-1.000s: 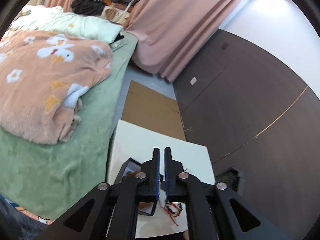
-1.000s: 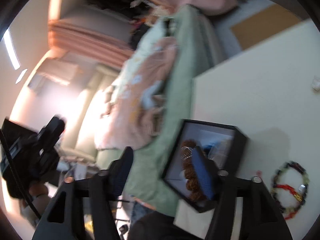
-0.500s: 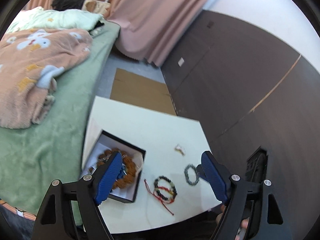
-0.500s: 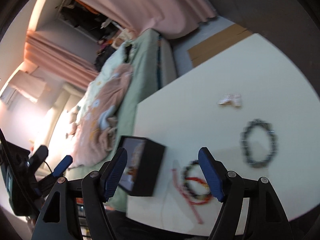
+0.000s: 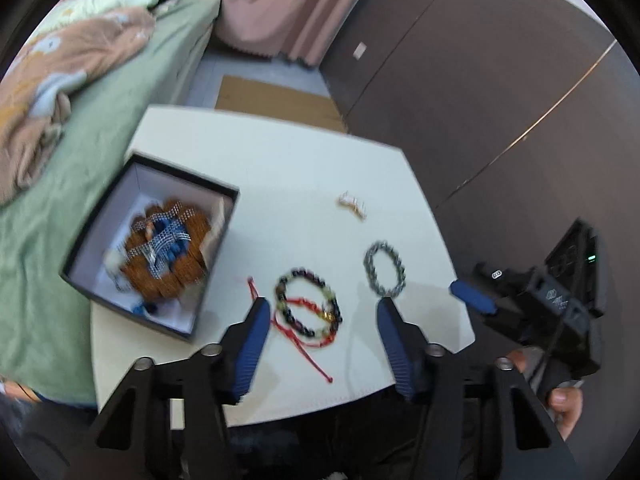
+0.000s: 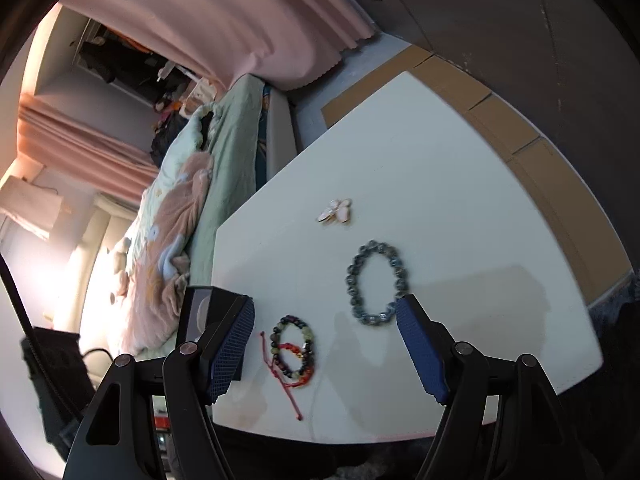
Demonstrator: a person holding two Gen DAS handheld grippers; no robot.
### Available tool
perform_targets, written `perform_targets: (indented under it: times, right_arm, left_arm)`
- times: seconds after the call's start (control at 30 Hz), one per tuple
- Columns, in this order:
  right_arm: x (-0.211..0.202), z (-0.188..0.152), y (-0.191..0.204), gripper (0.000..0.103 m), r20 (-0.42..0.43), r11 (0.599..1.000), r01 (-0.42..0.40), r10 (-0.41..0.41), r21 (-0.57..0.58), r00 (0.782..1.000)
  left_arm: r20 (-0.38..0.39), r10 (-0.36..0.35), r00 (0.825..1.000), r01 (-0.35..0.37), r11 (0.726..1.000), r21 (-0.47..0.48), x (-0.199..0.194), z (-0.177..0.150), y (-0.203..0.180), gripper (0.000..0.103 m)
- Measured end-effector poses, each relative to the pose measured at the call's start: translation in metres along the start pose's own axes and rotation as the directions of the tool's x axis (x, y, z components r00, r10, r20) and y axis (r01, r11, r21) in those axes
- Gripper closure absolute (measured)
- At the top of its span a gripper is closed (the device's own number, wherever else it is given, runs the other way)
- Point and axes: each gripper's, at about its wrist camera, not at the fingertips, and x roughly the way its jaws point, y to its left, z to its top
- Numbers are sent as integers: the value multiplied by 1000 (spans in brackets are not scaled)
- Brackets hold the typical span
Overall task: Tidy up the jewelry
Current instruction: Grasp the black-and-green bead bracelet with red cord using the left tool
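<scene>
On the white table (image 5: 280, 168) an open black box (image 5: 188, 178) at the left holds brown bead strands (image 5: 188, 264) and silver pieces. A dark multicolour bead bracelet (image 5: 282, 294) with a red cord (image 5: 304, 344) lies right of the box. My left gripper (image 5: 323, 304) hovers over this bracelet, its jaws closing, pads touching nothing. A grey bead bracelet (image 5: 368, 268) and a small pale piece (image 5: 352, 204) lie farther right. My right gripper (image 6: 326, 306) stands open above the table edge, between the dark bracelet (image 6: 308, 334) and the grey one (image 6: 352, 280).
A green bed (image 5: 52, 280) with a peach blanket (image 5: 60, 64) runs along the table's left side. Flat cardboard (image 5: 276, 100) lies on the floor beyond the table. Dark wall panels (image 5: 480, 100) close the right side. A hand (image 5: 560, 400) holds the right gripper.
The left gripper went from shut to wide open, then narrowed, dropping toward the bracelets. The right gripper swung away from the black box to over the bracelets.
</scene>
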Motion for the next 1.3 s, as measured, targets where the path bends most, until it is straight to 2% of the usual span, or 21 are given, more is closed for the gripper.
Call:
perform_targets:
  times: [0.07,0.13,0.23,0.47,0.63,0.87,0.97,1.0,1.1,1.13,1.3]
  right_arm:
    - [-1,0,-1,29,0,1000,-10,10,5,1000]
    - [-2,0,-2,29,-10,1000,-30,30,8,999]
    - [-1,-1,-2,29,-32,1000,-28,28,-5,999]
    - [5,-6,-5,29,-86,1000,-8,6,-18,996]
    - [5,-7,-8,29,-99,1000,-2,0,-15,995]
    - [9,-8,-9,29,-117,1000,12,-13,-12,993]
    - [14,-10,-6,29,-128,999,25,-27,-20,991]
    - [15,-10,-6,29,-131,999,30,-32,-24,991]
    - [21,-14,-2,29,-144,998,56,-61,-37,988]
    - [24,-15,-2,29,-154,997,70,-74,-37,985]
    - [35,-16,-4,29,-180,995,98,-101,-24,979]
  left_arm:
    - [-25,21,999,-21,1000,2,11,-4,-3,57]
    - [-51,50,997,-50,999,7,23,-9,-6,66]
    - [-95,80,992,-81,997,-10,40,-14,-4,70]
    - [-158,124,980,-134,989,-56,74,-20,4,71]
    - [-112,195,974,-198,980,-15,80,-17,-2,71]
    - [-93,294,951,-287,954,89,89,-15,-19,72]
    - [-88,333,939,-321,938,128,94,-12,-23,85]
    - [-92,324,941,-312,942,122,94,-10,-21,89]
    - [-107,262,959,-256,964,67,94,-4,-11,93]
    - [-104,244,964,-240,969,52,92,-2,-9,103]
    - [-43,177,983,-176,984,42,65,8,-15,103]
